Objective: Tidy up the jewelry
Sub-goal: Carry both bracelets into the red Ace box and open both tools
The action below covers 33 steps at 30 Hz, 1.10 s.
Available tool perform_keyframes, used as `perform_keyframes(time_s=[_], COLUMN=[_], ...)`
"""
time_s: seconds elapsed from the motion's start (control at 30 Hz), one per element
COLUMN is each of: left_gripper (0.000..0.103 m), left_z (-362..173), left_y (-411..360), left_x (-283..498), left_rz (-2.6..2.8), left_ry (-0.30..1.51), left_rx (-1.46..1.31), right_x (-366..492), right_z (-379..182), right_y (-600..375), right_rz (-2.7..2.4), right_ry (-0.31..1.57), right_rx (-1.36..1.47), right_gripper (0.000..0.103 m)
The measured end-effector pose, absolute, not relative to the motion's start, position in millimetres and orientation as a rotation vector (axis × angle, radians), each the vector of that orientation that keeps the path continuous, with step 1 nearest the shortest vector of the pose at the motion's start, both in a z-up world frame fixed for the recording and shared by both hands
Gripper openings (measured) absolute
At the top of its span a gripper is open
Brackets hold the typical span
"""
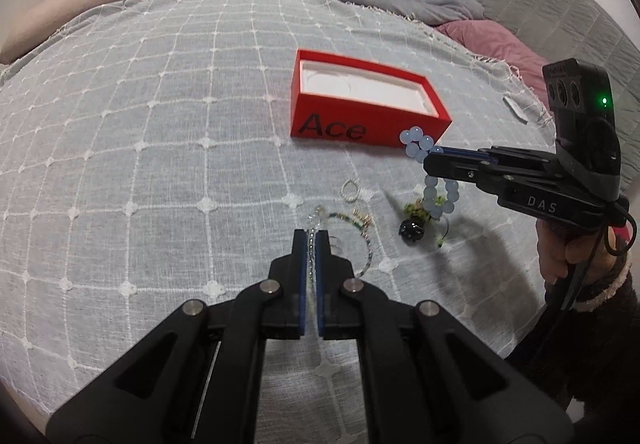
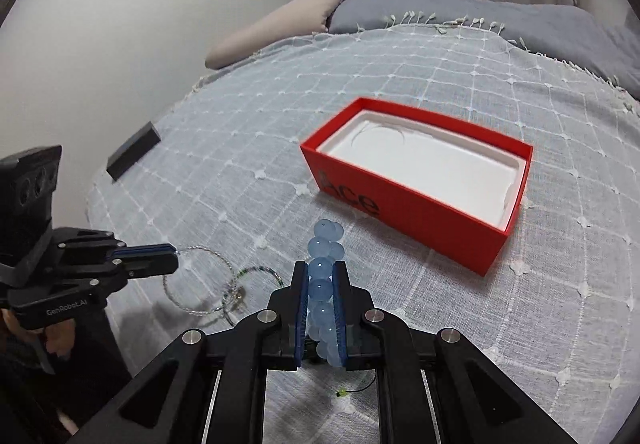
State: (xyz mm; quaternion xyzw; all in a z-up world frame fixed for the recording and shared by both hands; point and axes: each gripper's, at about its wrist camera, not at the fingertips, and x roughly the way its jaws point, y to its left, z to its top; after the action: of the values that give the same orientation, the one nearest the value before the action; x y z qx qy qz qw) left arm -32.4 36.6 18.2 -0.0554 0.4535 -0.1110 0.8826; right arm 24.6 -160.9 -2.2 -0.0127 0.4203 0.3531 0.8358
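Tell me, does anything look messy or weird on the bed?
A bit messy: a green bracelet, a tiny ring and a dark beaded piece lie loose on the blanket, outside the red box. Nothing looks broken or spilled.

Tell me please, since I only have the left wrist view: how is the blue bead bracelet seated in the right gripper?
Observer: The blue bead bracelet is clamped lengthwise between the right gripper fingers, beads bunching past the tips.
Operator: Thank you. Is anything inside the red box?
Observer: The red box shows only its white moulded liner; no jewelry in it.
Operator: What does my left gripper hold?
Observer: The left gripper pinches a thin silver bangle by its rim, hanging beside a green beaded loop.
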Motion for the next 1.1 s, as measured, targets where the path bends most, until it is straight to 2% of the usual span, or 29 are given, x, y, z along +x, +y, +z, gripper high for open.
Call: perform_keyframes(time_s=[0.4, 0.73, 0.93, 1.1], left_gripper=[0.004, 0.004, 0.004, 0.004], left_z=[57, 88, 83, 53], left_y=[23, -31, -54, -52], left_x=[-4, 36, 69, 103], left_rz=[-0.240, -0.313, -0.338, -0.342], left_ry=[0.866, 0.835, 0.830, 0.890], left_rx=[-0.130, -0.076, -0.070, -0.130], right_x=[40, 70, 95, 119], right_z=[31, 36, 32, 17], right_y=[-199, -214, -223, -226], right_rz=[0.689, 0.609, 0.580, 0.576], right_ry=[0.846, 0.833, 0.816, 0.823], right_rx=[0.125, 0.201, 0.242, 0.284], right_gripper=[0.012, 0.012, 0.012, 0.012])
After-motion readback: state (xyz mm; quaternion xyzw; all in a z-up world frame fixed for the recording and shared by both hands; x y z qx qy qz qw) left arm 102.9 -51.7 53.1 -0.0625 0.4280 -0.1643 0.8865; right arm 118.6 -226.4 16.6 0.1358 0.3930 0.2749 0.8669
